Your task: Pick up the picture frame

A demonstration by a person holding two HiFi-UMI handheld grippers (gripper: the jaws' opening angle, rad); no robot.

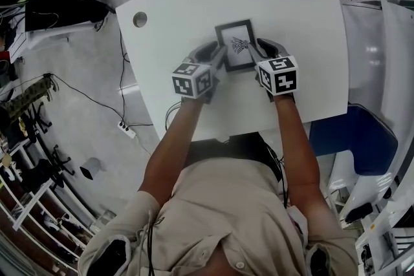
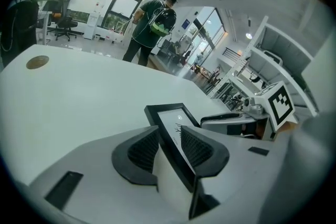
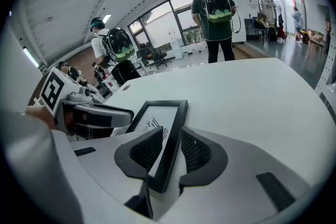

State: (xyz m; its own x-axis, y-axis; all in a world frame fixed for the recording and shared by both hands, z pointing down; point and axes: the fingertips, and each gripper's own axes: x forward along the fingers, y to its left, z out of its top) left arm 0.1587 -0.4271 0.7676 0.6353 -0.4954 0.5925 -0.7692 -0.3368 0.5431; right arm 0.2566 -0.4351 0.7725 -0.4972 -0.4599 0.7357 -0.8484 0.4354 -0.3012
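The head view looked steeply down on the counter (image 1: 291, 3); both gripper views sat low and close, sharing the frame (image 1: 235, 43) mid-picture.

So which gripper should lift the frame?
Neither clearly: left gripper clamps the picture frame at its left rail, right gripper at its right, both deep in the jaws. Lift with both, probably.

Office: big windows (image 2: 119, 7), swivel chairs (image 2: 65, 26)

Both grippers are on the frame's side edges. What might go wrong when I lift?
The left gripper and right gripper each pinch only the thin rim of the picture frame, towards its near end. It may slip or tip down at its far end. Uneven lifting could twist it between the two grips.
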